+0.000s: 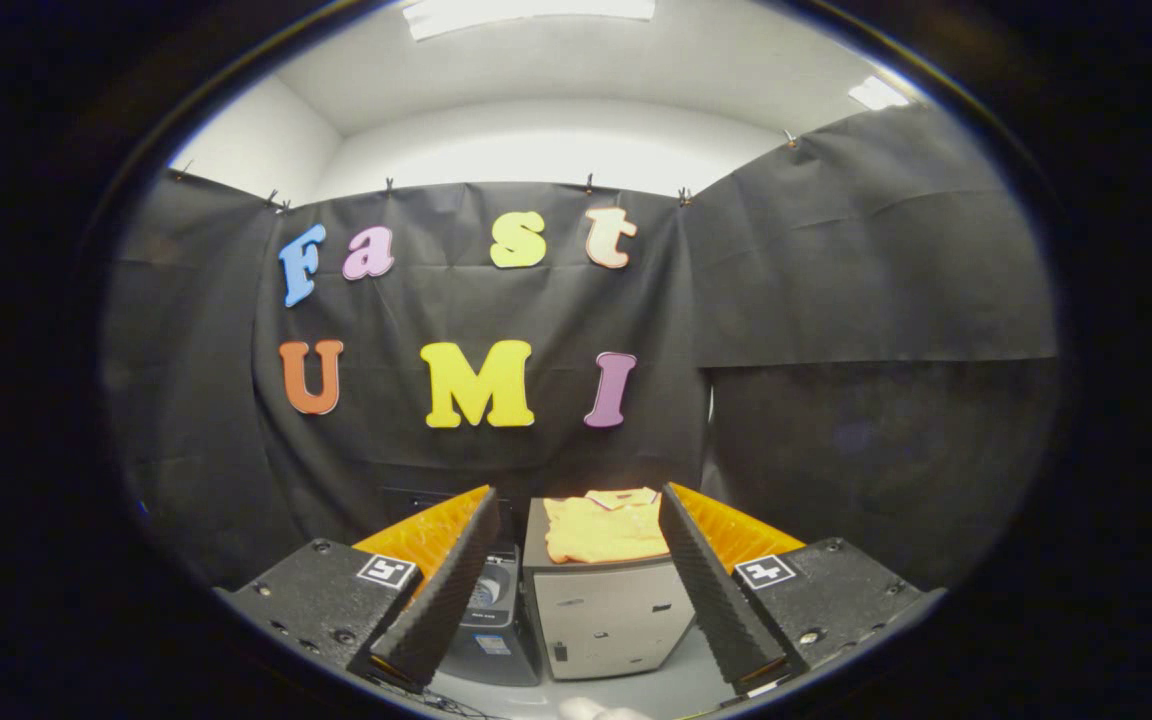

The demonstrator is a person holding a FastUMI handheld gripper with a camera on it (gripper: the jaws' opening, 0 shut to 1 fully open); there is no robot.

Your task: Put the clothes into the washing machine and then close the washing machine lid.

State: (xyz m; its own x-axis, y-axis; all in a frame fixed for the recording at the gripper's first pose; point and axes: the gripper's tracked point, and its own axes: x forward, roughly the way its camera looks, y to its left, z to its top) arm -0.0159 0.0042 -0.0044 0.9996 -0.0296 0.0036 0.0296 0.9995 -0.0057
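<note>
A folded yellow garment lies on top of a grey box-shaped cabinet, seen between my two fingers and well beyond them. Left of the cabinet stands a small dark washing machine, partly hidden by the left finger; whether its lid is up I cannot make out. My gripper is open, its fingers spread wide with nothing between them, held some way back from both the cabinet and the machine.
Black cloth walls close the booth behind and to the right of the cabinet. A pale floor or tabletop runs in front of the cabinet. A small pale object shows at the very bottom between the fingers.
</note>
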